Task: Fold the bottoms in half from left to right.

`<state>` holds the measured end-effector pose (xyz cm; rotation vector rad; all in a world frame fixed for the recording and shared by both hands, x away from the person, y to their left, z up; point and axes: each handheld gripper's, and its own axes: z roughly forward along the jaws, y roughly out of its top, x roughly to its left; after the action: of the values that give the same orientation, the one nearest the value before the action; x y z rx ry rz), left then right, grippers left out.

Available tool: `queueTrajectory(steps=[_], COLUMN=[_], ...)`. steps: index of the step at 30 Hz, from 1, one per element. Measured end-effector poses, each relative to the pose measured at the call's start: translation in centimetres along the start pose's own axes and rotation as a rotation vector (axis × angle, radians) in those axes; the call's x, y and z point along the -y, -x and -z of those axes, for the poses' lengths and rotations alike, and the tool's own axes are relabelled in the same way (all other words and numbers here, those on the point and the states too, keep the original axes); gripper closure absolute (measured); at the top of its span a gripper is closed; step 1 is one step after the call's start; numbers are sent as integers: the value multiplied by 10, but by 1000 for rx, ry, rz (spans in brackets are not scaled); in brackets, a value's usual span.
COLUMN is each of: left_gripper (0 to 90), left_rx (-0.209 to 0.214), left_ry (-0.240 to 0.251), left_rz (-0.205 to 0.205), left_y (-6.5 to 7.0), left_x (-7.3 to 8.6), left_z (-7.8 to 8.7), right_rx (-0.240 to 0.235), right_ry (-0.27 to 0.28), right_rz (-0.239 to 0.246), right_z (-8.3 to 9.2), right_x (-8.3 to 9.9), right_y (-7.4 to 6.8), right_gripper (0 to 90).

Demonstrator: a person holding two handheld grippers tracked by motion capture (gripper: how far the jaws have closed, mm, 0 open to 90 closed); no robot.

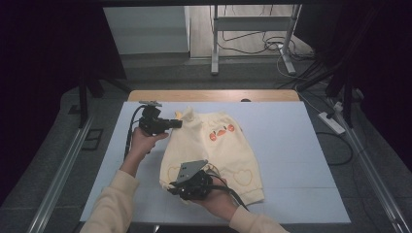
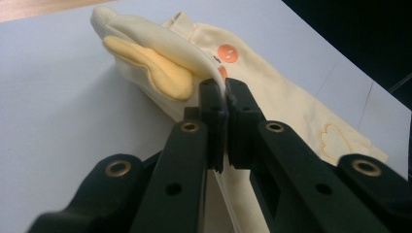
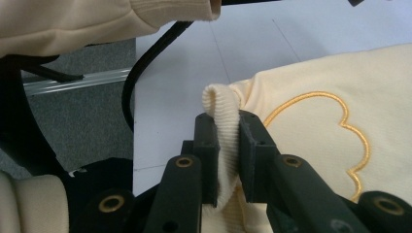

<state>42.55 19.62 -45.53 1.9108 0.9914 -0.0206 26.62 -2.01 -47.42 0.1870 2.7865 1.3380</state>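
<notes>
Pale yellow cotton baby garment with orange buttons and embroidered cloud outlines (image 1: 214, 150) lies mid-table on the white table (image 1: 291, 145), slightly near of centre. Left tool (image 1: 171, 124) is clamped on a thin fold of fabric at the garment's far-left edge, jaws nearly together; in the left gripper view the pinch (image 2: 224, 92) sits just below a darker yellow flap. Right tool (image 1: 176, 190) is clamped on the ribbed cuff (image 3: 222, 111) at the near-left corner, jaws held apart by the thick rib. Both hands look steady. My read: grasp step done, both left-side corners secured, fold or reposition not yet started. Next move likely calls for lifting both tools together, keeping tension even so the thin far pinch doesn't slip, then carrying the left edge rightward over the garment.
</notes>
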Motion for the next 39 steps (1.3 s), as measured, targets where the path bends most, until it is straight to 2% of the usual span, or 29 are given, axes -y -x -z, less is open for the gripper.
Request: queueTrajectory(steps=[3,6,8,13,20,27,33,39], left_gripper=[858,858,858,858,859,859,858,858], left_rx=[-3,-3,-4,-15,-20,-20,-31,-29], left_ry=[28,63,76,44,57,125,83,75], left_rz=[-9,-20,-16,4,8,1,13,23], left_y=[3,6,6,0,-1,3,1,-3], left_x=[-2,-5,-4,2,1,-2,1,2], left_z=[8,21,27,20,24,49,38,31], right_rx=[-3,-7,-8,-17,-16,-13,-15,-15], right_ry=[12,50,61,34,29,100,98,96], right_rz=[3,19,29,14,9,32,25,14], right_z=[0,5,8,3,1,10,13,15], right_x=[-2,-10,-14,-8,-5,-17,-16,-11], right_y=[0,-4,-7,-3,-1,-8,-8,-4], right_gripper=[789,790,790,790,790,792,792,792])
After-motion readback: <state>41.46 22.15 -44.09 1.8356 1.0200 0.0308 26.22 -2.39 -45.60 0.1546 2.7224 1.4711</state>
